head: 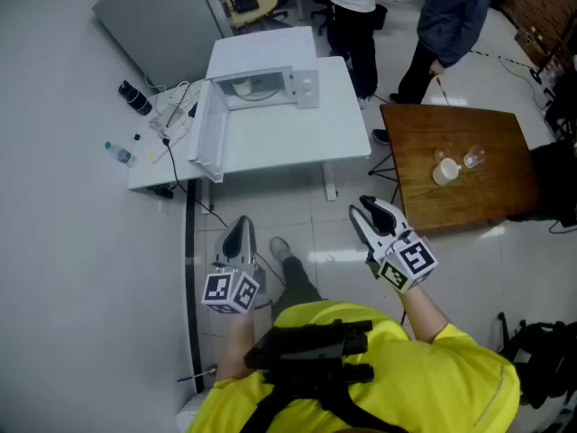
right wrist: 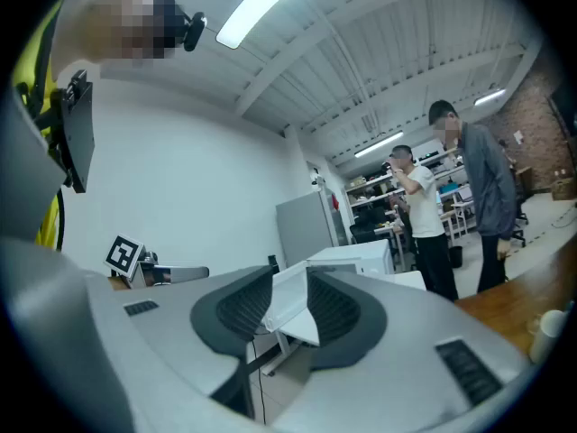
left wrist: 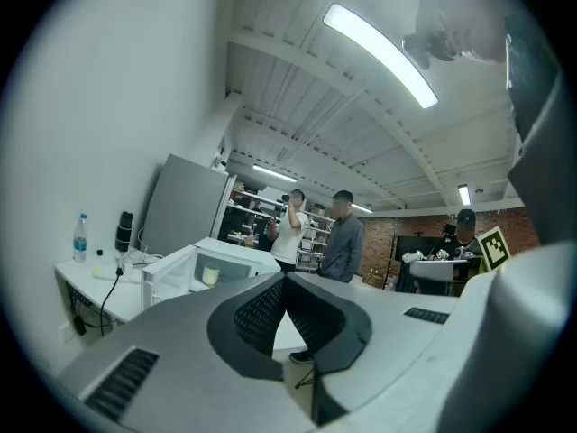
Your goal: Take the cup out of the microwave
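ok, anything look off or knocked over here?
Nothing stands out. The microwave door is open with the cup upright inside, and the mug and glass on the brown table stand upright, nothing spilled.

A white counter (head: 288,142) carries a water bottle (head: 119,153) upright near its left end, a black cylinder (head: 135,97) further back, and tangled cables (head: 171,115) beside them. A grey panel (head: 158,21) stands behind it. To the right, a wooden counter (head: 469,133) holds a white mug (head: 444,172) and a glass (head: 474,157), close together. Beyond stand a person in a white shirt (head: 353,7) and a person in a grey jacket (head: 451,16), near a yellow-seated chair (head: 251,5).
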`<state>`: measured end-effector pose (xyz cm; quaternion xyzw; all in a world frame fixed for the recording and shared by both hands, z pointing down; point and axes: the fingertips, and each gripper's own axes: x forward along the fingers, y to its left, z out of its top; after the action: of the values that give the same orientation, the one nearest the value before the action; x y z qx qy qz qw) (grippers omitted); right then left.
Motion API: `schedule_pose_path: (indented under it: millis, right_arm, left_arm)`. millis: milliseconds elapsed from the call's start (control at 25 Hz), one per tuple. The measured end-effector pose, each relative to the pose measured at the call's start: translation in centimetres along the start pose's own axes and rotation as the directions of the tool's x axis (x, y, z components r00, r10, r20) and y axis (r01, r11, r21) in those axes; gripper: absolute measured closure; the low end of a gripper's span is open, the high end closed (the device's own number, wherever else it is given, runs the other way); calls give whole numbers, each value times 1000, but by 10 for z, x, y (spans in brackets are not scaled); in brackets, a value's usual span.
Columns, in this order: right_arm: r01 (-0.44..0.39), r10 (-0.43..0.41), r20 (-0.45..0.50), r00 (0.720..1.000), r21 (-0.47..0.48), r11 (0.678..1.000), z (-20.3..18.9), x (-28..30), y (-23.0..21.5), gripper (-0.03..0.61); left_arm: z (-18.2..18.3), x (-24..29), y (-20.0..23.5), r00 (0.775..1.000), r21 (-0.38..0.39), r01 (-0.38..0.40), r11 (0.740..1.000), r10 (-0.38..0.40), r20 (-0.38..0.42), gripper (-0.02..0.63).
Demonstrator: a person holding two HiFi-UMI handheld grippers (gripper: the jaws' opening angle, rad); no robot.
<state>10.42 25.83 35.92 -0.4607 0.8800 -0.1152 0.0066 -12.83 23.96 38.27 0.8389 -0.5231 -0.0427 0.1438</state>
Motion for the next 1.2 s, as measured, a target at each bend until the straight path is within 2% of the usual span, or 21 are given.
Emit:
schedule_pose_path:
  millis: [80, 280, 320, 440, 520, 600, 680, 800, 920, 1040, 1160, 1200]
  right_arm:
    - [-28, 28, -6, 1000, 7, 1000, -1, 64, 1, 374]
    - [-67, 67, -3, 998, 6, 998, 17, 218, 3, 369]
    - [-69, 69, -11, 998, -7, 998, 20, 242, 3, 325]
    - [-39, 38, -28, 999, -11, 999, 21, 301, -10, 306]
    - [-7, 7, -42, 999, -3, 1000, 16, 332, -22, 262]
    - [15, -15, -68, 998, -6, 1000, 6, 355, -32, 261]
    - [18, -19, -102, 995, -10, 1000, -9, 380, -43, 186]
    - [28, -33, -147, 989, -32, 999, -42, 425, -76, 184]
    - [38, -43, -210, 977, -27, 999, -90, 481, -117, 61]
    - [54, -65, -279, 958, -46, 997, -136, 535, -153, 58]
    - [101, -116, -325, 938, -62, 993, -166, 594, -197, 58]
    - [119, -133, -337, 932, -62, 991, -175, 611, -210, 30]
  left_arm:
    - [16, 27, 43, 1000, 1, -1, 1000, 1, 19, 621]
    - [61, 84, 150, 999, 55, -39, 998, 38, 18, 621]
    - [67, 92, 167, 999, 60, -47, 997, 46, 10, 621]
    - [77, 116, 214, 998, 67, -67, 995, 67, -6, 621]
    - [81, 133, 237, 996, 68, -83, 994, 84, -10, 621]
    - [81, 148, 250, 996, 61, -87, 994, 88, -17, 621]
    - [77, 164, 259, 996, 46, -79, 996, 80, -27, 621]
    - [64, 192, 267, 996, 49, -74, 996, 76, -47, 621]
    - [44, 216, 271, 991, 53, -77, 996, 82, -105, 621]
    - [31, 228, 270, 985, 44, -78, 996, 83, -148, 621]
    - [23, 249, 274, 983, 28, -81, 996, 84, -164, 621]
    - [20, 255, 277, 981, 20, -82, 996, 84, -174, 621]
